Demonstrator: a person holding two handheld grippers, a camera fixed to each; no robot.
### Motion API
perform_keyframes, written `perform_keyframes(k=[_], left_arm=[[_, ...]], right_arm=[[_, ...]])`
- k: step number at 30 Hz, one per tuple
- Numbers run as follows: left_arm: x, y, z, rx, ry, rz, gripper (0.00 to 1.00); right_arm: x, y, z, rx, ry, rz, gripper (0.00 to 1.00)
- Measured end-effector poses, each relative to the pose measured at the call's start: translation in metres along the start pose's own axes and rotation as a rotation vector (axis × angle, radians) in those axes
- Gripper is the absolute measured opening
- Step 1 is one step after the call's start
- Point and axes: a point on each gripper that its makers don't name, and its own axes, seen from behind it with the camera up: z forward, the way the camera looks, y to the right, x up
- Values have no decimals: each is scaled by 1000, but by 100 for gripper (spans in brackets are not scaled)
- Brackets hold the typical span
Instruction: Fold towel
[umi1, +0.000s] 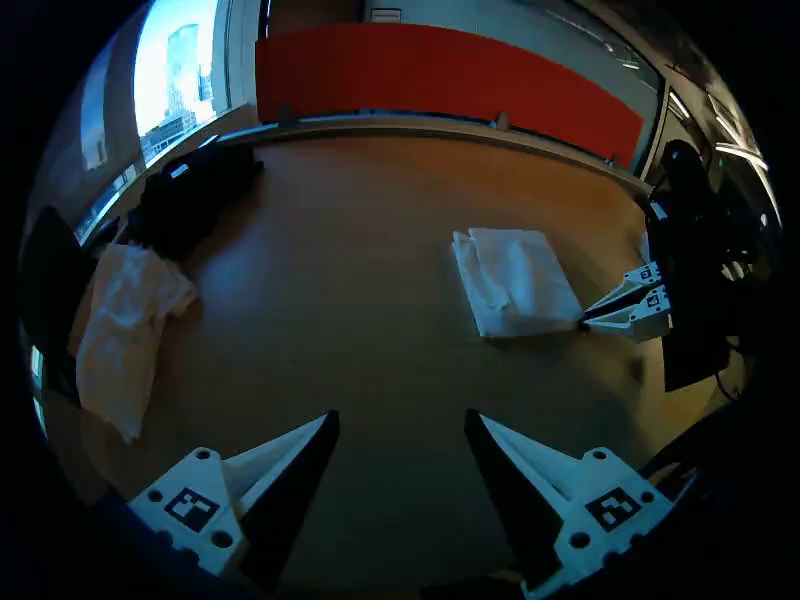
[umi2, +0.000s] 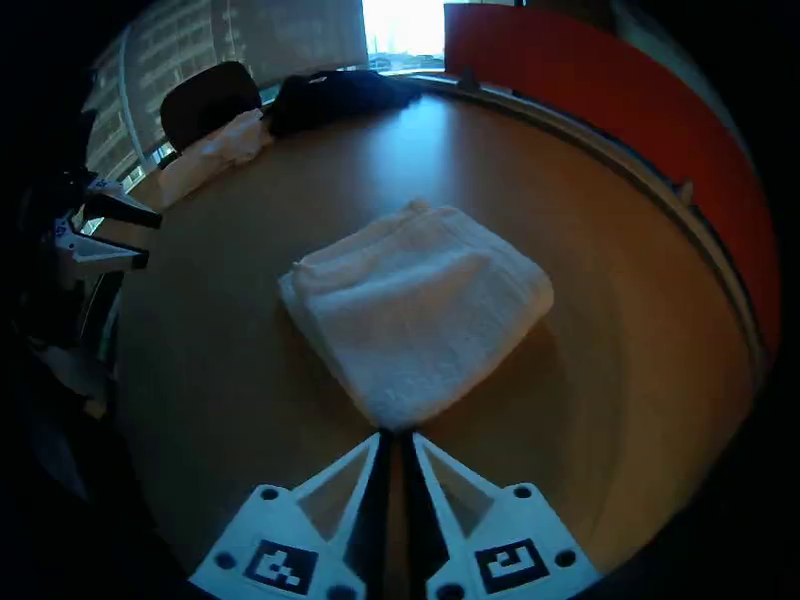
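I am holding my left gripper wide open and empty and my right gripper closed on nothing, tips at the six o'clock corner of the folded towel on the table.

Office premises, upper floor, broad wooden desk with curved far edge, red divider screen fixed along that edge, tall window giving onto high-rise blocks, dark padded chair at the desk, strip ceiling lights overhead.
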Motion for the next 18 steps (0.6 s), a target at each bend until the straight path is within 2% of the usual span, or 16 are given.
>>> perform_keyframes(k=[9, 18], left_arm=[[0, 1, 0, -6, 3, 1, 93], [3, 1, -2, -14, 18, 6, 93]], right_arm=[[6, 1, -4, -11, 21, -9, 3], [45, 8, -25, -23, 83, -39, 3]])
